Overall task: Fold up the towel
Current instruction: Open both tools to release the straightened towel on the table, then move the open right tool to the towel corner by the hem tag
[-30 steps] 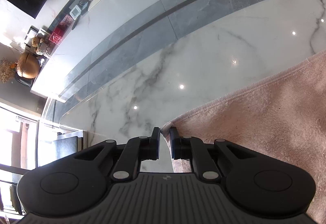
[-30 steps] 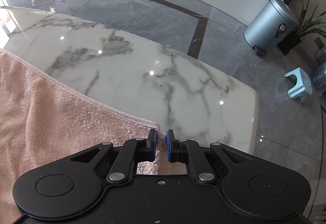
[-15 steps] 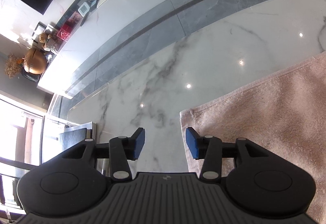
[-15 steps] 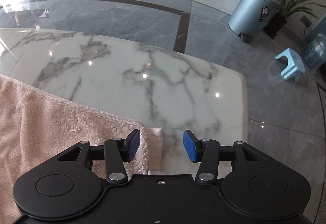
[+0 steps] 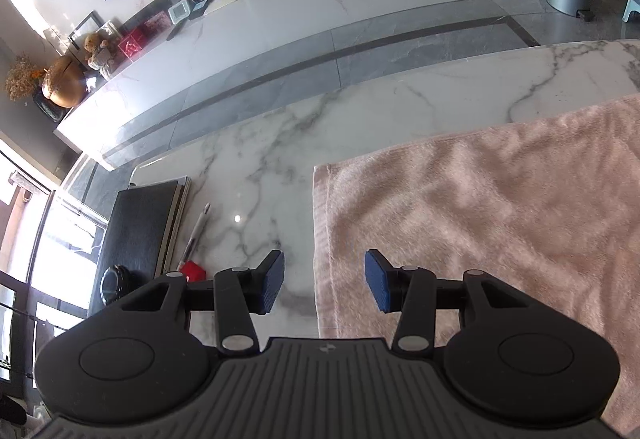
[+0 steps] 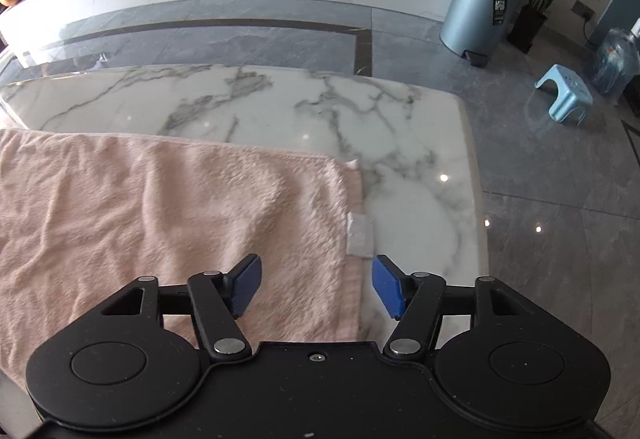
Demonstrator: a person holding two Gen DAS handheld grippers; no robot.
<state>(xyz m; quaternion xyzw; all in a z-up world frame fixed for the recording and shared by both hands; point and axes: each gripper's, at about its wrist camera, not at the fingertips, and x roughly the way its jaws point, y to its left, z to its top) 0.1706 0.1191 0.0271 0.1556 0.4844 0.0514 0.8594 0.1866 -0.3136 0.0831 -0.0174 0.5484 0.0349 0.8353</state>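
Since one second ago, both grippers have released the towel corners they pinched and have drawn up and back, so more of the table now shows in each view. The left gripper (image 5: 324,281) stands with its jaws spread wide and holds nothing; its blue pads (image 5: 273,281) hang above the left short edge of the towel (image 5: 480,223), one pad over bare marble and the other over the cloth. The right gripper (image 6: 316,285) is likewise spread wide and empty, straddling the right short edge of the towel (image 6: 168,207).

The pink towel lies flat on the marble table (image 5: 280,143), with light wrinkles across its surface. Its far long edge runs roughly parallel to the far edge of the table (image 6: 280,95). A white label (image 6: 361,235) projects from the right short edge onto the marble, just ahead of the right gripper.

At the left end of the table lie a black notebook (image 5: 138,227), a pen (image 5: 195,231) just beside it, and a small red object (image 5: 193,272) near the pen's near end. A grey bin (image 6: 482,9) and a light blue stool (image 6: 564,95) stand on the floor beyond the table.
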